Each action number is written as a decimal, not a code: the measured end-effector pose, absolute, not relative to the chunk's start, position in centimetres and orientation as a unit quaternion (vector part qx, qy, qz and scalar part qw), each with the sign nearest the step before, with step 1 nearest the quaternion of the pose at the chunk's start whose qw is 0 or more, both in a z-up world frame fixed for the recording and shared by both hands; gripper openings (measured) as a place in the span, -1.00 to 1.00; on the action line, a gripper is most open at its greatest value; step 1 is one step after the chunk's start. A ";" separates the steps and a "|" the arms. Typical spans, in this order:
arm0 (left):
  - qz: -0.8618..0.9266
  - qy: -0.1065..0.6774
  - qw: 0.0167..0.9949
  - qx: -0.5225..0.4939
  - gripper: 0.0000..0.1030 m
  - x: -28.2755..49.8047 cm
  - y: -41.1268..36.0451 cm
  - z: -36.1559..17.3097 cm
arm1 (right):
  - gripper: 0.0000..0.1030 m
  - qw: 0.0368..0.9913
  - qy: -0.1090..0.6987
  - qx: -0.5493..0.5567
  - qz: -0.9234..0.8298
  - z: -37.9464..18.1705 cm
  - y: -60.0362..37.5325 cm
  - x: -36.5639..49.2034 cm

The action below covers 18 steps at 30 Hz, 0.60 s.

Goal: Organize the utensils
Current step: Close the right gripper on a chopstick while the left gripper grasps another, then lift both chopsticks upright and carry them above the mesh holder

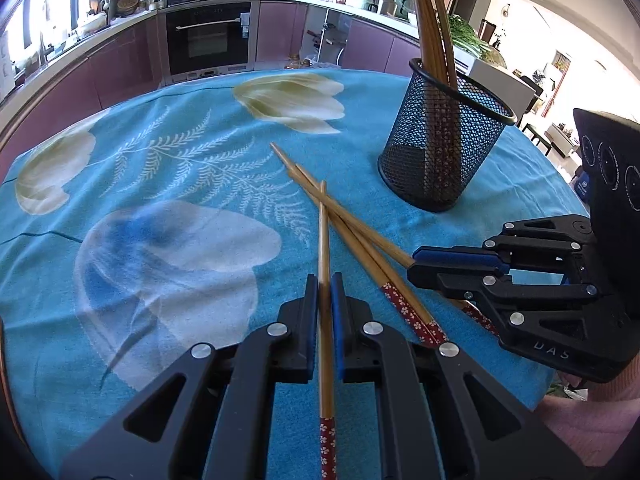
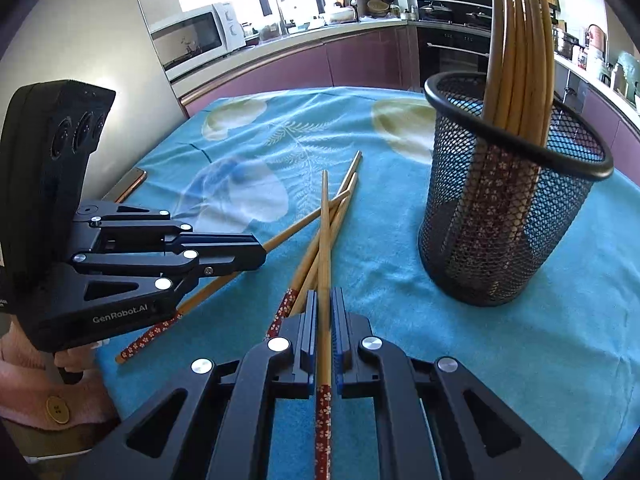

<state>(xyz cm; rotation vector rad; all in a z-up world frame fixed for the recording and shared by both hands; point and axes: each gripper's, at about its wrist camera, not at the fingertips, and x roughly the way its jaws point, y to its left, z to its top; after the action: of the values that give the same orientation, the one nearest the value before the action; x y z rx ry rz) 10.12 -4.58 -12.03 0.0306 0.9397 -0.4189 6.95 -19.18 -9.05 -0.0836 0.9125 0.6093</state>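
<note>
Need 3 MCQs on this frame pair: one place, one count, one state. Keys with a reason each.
1. In the left wrist view, where does the mesh holder stand relative to the chopsticks outside it?
A. To their right
B. To their left
C. On top of them

2. How many chopsticks are outside the holder?
A. Two
B. Four
C. Seven

3. What are the grippers doing?
A. Both open and clear of the chopsticks
B. Only the left is shut on a chopstick
C. Each is shut on one chopstick

Key:
1 A: the mesh holder stands upright on the cloth, right of the loose chopsticks.
2 B: two are gripped and two lie free.
3 C: the left gripper and the right gripper each have a chopstick clamped between their fingers.
</note>
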 end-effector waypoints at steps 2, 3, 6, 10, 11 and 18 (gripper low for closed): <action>-0.204 0.457 0.866 0.014 -0.83 10.3 -4.6 -12.3 | -0.87 0.851 0.437 -0.044 0.287 -9.2 -19.1 7.1; -0.205 0.458 0.865 0.012 -0.83 10.4 -4.5 -12.4 | -0.87 0.850 0.439 -0.045 0.288 -9.3 -19.1 7.2; -0.211 0.461 0.862 0.010 -0.81 10.7 -4.5 -12.4 | -0.87 0.849 0.441 -0.043 0.289 -9.4 -19.1 7.6; -0.212 0.461 0.861 0.014 -0.80 11.0 -4.7 -12.4 | -0.87 0.849 0.440 -0.039 0.289 -9.4 -19.0 7.9; -0.210 0.461 0.862 0.014 -0.80 11.0 -4.7 -12.4 | -0.88 0.850 0.439 -0.037 0.289 -9.4 -19.1 7.9; -0.201 0.448 0.871 0.008 -0.86 10.7 -4.8 -11.8 | -0.89 0.859 0.424 -0.027 0.287 -8.5 -20.1 7.5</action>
<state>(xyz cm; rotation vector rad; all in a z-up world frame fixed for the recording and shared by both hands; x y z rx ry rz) 10.72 -4.83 -11.80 0.0173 0.9371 -0.4195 7.46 -20.06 -8.54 -0.0575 0.8895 0.6020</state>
